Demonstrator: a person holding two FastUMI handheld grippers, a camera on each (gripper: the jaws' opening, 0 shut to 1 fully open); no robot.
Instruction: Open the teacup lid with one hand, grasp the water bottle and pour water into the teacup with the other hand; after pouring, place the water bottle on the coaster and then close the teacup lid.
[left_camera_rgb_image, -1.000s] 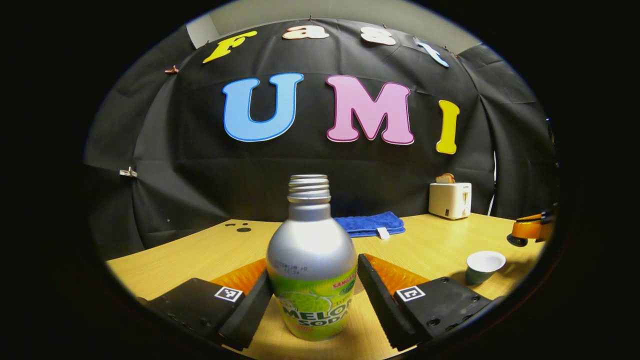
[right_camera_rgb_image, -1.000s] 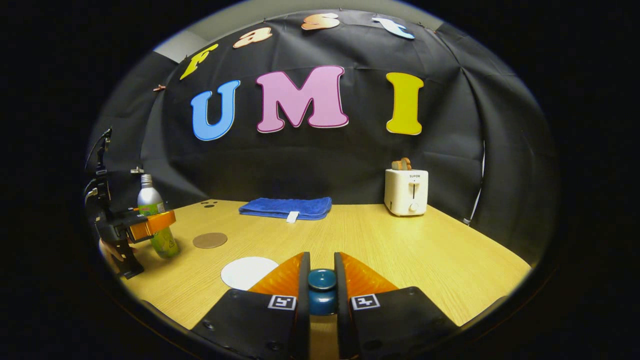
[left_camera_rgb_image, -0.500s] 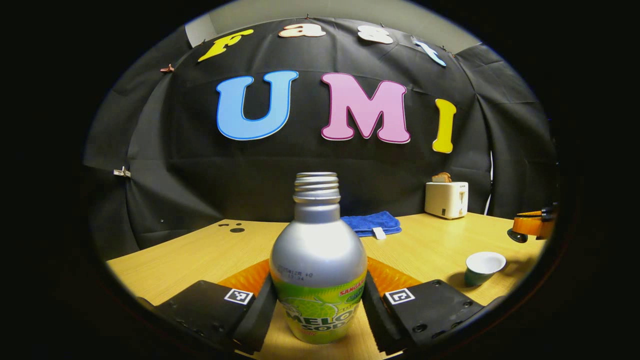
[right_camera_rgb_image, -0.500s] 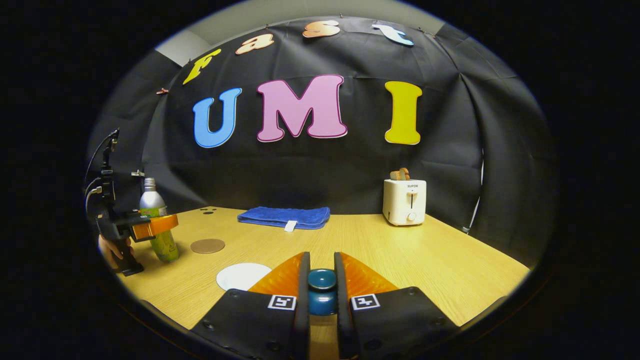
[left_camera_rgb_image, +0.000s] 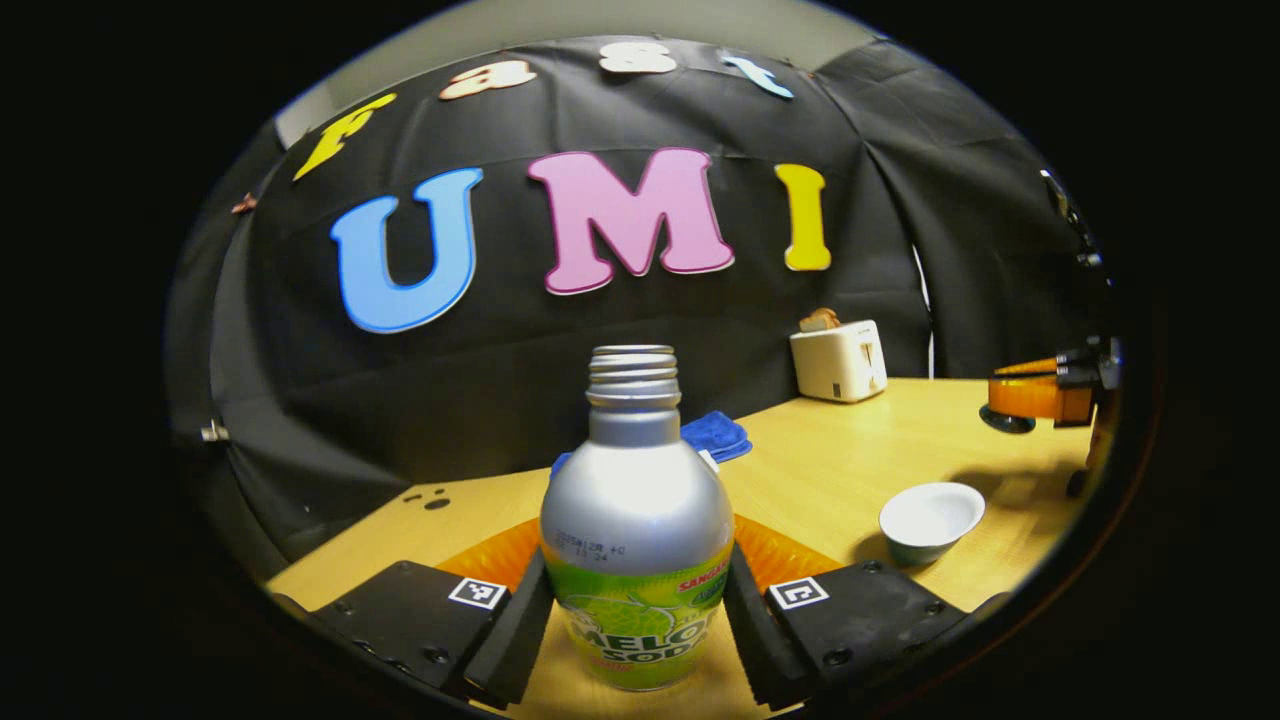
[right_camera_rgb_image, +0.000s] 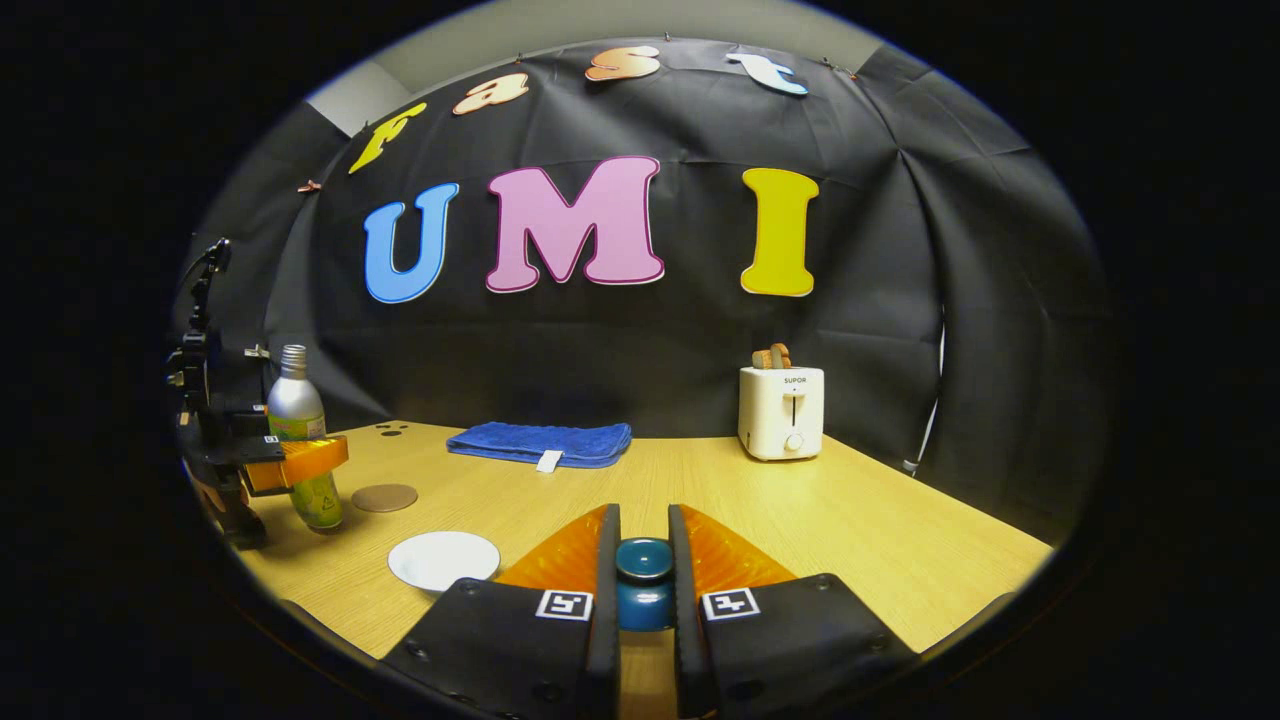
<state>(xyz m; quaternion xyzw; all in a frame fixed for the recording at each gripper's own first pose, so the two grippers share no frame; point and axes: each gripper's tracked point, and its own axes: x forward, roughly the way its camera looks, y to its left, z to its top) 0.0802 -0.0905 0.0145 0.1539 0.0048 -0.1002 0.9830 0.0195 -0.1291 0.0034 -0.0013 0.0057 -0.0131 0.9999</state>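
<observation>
In the left gripper view, my left gripper (left_camera_rgb_image: 635, 580) is shut on a silver, uncapped bottle (left_camera_rgb_image: 636, 510) with a green label, both fingers pressing its sides. The teacup (left_camera_rgb_image: 930, 520) stands uncovered on the table to the right, white inside. Farther right, above the table, my right gripper (left_camera_rgb_image: 1040, 397) holds the dark lid (left_camera_rgb_image: 1004, 421). In the right gripper view, my right gripper (right_camera_rgb_image: 642, 540) is shut on the lid's teal knob (right_camera_rgb_image: 643, 562). The teacup (right_camera_rgb_image: 443, 560) sits below left. The brown coaster (right_camera_rgb_image: 384, 497) lies beyond it, next to the bottle (right_camera_rgb_image: 298, 430) in the left gripper (right_camera_rgb_image: 290, 462).
A folded blue towel (right_camera_rgb_image: 540, 443) lies at the back of the wooden table (right_camera_rgb_image: 860, 530). A white toaster (right_camera_rgb_image: 783, 411) with bread in it stands at the back right. Small dark holes (right_camera_rgb_image: 390, 430) mark the table's far left corner.
The left gripper's fingers closed onto the bottle, then the gripper turned right with it, toward the teacup. The right gripper still holds the lid and drifted slightly.
</observation>
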